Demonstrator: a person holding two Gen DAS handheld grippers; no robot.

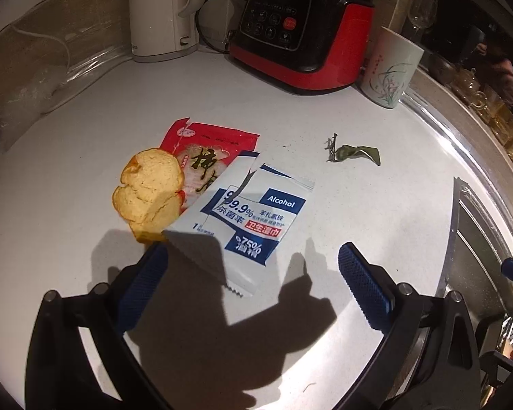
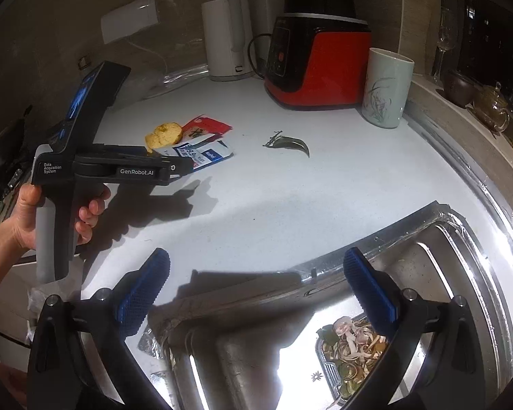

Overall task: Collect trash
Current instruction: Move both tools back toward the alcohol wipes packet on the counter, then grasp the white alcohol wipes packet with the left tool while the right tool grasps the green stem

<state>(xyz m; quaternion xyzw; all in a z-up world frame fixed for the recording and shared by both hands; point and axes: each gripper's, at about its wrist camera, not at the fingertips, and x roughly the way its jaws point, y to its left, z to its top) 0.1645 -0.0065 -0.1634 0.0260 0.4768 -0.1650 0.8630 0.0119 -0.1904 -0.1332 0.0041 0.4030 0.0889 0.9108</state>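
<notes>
Left wrist view: the left gripper [image 1: 253, 266] hovers low over the white surface [image 1: 376, 205], jaws wide apart, holding nothing.
Trash: a torn alcohol wipe packet [image 1: 246, 218] lies just ahead, overlapping a red snack wrapper [image 1: 208, 150]; a bread slice [image 1: 150, 193] rests on that wrapper.
Leaf: a wilted green leaf [image 1: 357, 153] lies apart to the right.
Right wrist view: the right gripper [image 2: 256, 273] hangs over the sink [image 2: 461, 273] edge, jaws apart and empty.
Sink strainer: holds peelings [image 2: 352, 348].
Person's hand [image 2: 27, 212]: grips the left device's handle.
</notes>
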